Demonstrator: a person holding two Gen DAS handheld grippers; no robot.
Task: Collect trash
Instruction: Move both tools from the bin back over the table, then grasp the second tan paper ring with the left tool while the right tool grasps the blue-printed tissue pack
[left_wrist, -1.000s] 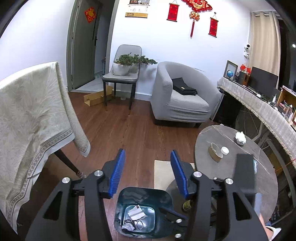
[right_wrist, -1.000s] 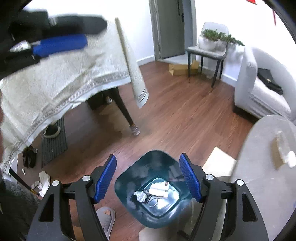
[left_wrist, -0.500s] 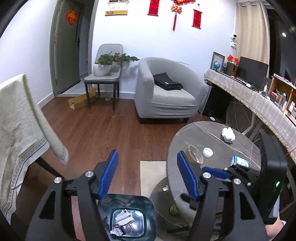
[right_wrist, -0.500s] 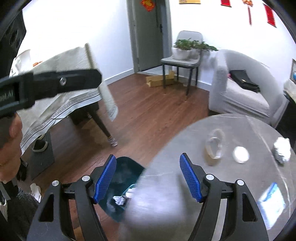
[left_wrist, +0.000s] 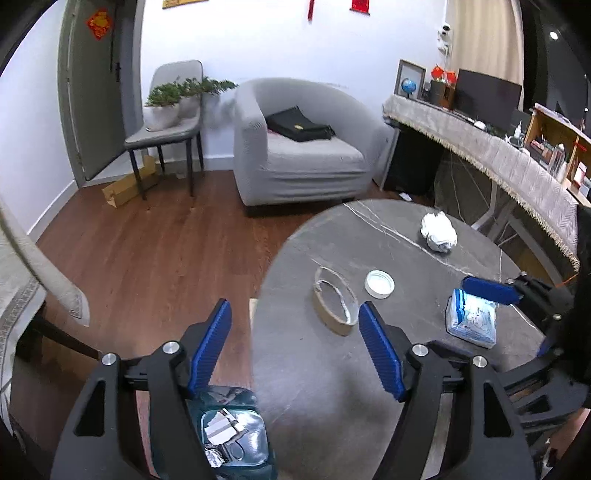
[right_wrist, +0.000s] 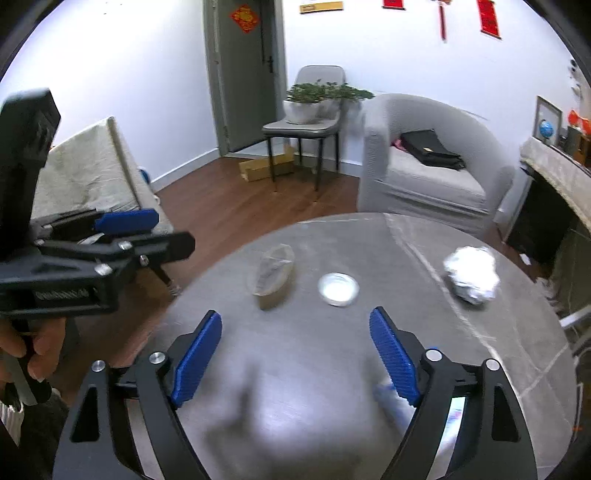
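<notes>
On the round grey table (left_wrist: 332, 369) lie a flattened cardboard ring (left_wrist: 334, 306), a white lid (left_wrist: 379, 283), a crumpled foil ball (left_wrist: 438, 232) and a blue-and-white tissue pack (left_wrist: 471, 321). My left gripper (left_wrist: 295, 350) hovers over the table's left edge, its jaws opening, nothing between them. My right gripper (right_wrist: 295, 358) hangs above the table (right_wrist: 295, 406), jaws opening and empty. The ring (right_wrist: 275, 275), lid (right_wrist: 338, 289) and foil ball (right_wrist: 471, 275) lie ahead of it. The tissue pack (right_wrist: 454, 417) sits under its right finger.
A teal bin (left_wrist: 229, 435) with scraps inside stands on the wood floor left of the table. A grey armchair (left_wrist: 303, 147), a chair with a plant (left_wrist: 166, 125), a cloth-covered table (right_wrist: 85, 177) and a long desk (left_wrist: 498, 158) surround the spot. A hand (right_wrist: 33, 347) holds the left gripper.
Both grippers swung from above the bin to over the round table. Their jaws widened. The bin slid to the lower left of the left view and out of the right view.
</notes>
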